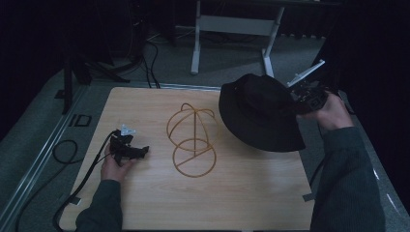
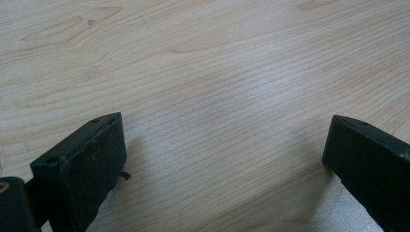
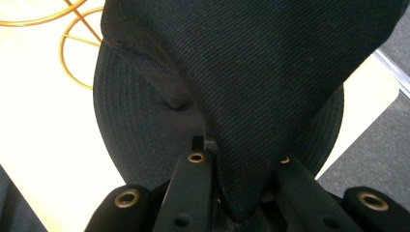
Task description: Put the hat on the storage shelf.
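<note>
1. High view: the right gripper [image 1: 303, 99] holds a black hat [image 1: 258, 112] lifted over the table's [image 1: 241, 193] right edge, just right of a gold wire stand [image 1: 192, 140]; the left gripper [image 1: 129, 150] rests on the table.
2. Left gripper view: jaws spread wide, empty, over bare wood.
3. Right gripper view: jaws clenched on the hat's [image 3: 270, 87] fabric; brim hangs below.

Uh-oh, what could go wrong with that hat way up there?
1. The right gripper pinches only a small fold of the hat, so the floppy hat could slip out and drop.
2. The wire stand looks light and nothing holds it; the left gripper rests open on the table, beside it. A bump from the hat might tip or slide the stand.
</note>
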